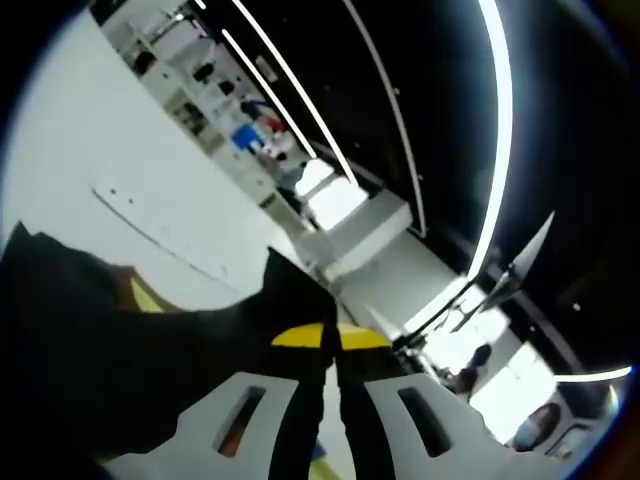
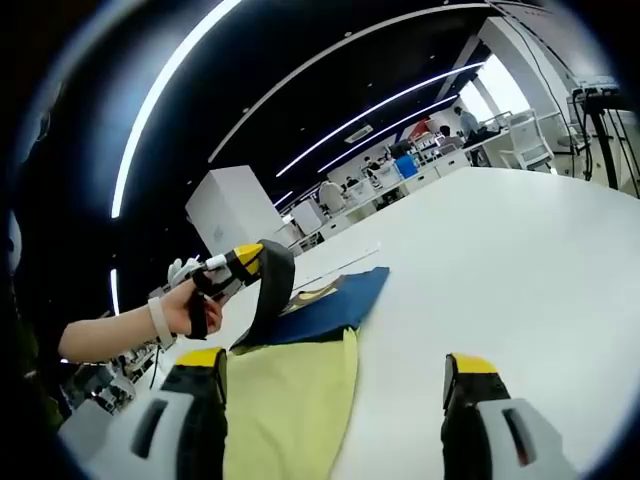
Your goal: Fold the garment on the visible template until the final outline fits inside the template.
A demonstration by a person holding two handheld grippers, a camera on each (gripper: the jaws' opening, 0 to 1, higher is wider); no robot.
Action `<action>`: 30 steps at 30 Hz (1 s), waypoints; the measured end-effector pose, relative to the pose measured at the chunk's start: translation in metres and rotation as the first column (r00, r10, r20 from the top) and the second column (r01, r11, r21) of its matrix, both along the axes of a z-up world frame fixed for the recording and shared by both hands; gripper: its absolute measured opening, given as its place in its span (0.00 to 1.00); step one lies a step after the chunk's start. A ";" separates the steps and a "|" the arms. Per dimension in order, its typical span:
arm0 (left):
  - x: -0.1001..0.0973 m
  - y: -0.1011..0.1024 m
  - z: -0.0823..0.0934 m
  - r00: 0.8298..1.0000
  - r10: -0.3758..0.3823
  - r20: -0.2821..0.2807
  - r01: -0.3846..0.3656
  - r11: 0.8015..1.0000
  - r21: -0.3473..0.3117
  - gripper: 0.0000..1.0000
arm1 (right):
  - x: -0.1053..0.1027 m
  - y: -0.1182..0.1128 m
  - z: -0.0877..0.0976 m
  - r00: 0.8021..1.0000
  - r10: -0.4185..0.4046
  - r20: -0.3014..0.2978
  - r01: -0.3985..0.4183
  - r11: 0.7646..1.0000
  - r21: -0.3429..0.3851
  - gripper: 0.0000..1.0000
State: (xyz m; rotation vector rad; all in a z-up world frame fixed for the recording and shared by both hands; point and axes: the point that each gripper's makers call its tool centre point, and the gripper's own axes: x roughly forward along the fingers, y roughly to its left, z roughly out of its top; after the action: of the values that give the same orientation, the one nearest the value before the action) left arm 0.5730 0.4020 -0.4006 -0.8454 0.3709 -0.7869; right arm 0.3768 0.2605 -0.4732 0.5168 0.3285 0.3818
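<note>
In the left gripper view, my left gripper has its yellow-tipped jaws pressed together on a fold of the dark navy garment, which hangs down to the left. The right gripper view shows that same gripper, held by a hand, lifting a strip of the garment off the table. The remainder of the garment lies flat on a pale yellow template sheet. My right gripper is open above the sheet's right edge, with nothing between its jaws.
The white table stretches wide to the right of the garment. A tripod stand is at its far right edge. A white cabinet, shelves and distant people are beyond the table. A person's forearm reaches in from the left.
</note>
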 end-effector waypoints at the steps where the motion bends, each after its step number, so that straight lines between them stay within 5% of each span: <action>1: -0.002 -0.005 -0.005 1.000 -0.010 -0.008 0.010 1.000 0.006 0.00 | -0.001 -0.001 0.000 1.000 -0.002 0.000 0.002 1.000 0.001 0.90; 19: -0.036 -0.056 -0.061 0.985 -0.131 -0.109 0.138 0.988 0.063 0.00 | -0.006 -0.014 -0.011 0.999 -0.034 -0.020 0.035 0.999 0.019 0.90; 30: -0.043 -0.067 -0.095 0.972 -0.151 -0.178 0.173 0.978 0.118 0.00 | -0.005 -0.017 -0.013 0.999 -0.040 -0.019 0.041 0.999 0.028 0.90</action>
State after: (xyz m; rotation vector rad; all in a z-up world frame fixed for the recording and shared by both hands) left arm 0.5298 0.3350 -0.4958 -0.7651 0.6420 -0.8346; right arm 0.3715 0.2434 -0.4857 0.5544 0.3304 0.3428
